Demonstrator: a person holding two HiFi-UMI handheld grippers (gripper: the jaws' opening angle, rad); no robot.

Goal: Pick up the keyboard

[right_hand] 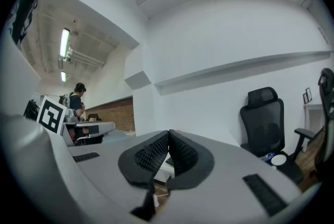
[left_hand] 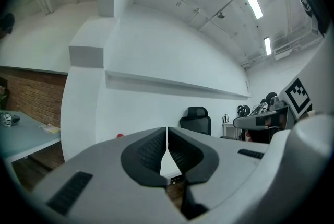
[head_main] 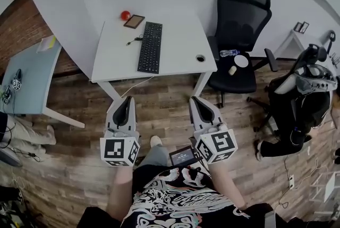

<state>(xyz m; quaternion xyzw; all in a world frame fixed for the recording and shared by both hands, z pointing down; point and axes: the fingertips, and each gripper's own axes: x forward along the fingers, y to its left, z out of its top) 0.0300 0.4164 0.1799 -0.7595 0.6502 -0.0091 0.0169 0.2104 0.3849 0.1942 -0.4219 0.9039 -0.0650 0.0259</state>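
The keyboard (head_main: 150,47) lies flat near the middle of the bench (head_main: 180,35), its long side running from the bench's far edge toward its near edge. It looks like a stiff, light plastic slab: unlikely to sag, but smooth-edged and thin, so it could slip or tip if pinched at one end only. The safest hold is probably one tool on each long edge near the middle, or one at each short end, lifted level. A thin cable (head_main: 134,40) runs off its left side across the bench and may drag.

The left tool (head_main: 126,100) and right tool (head_main: 195,100) both hang short of the bench's near edge, over the floor. Each has its jaws pressed together on nothing, so they must spread before any grasp.

Count: one keyboard, one red ball (head_main: 125,15) and one tablet (head_main: 134,21) at the bench's far edge, one cable, one black chair (head_main: 241,19) right of the bench, two tools.
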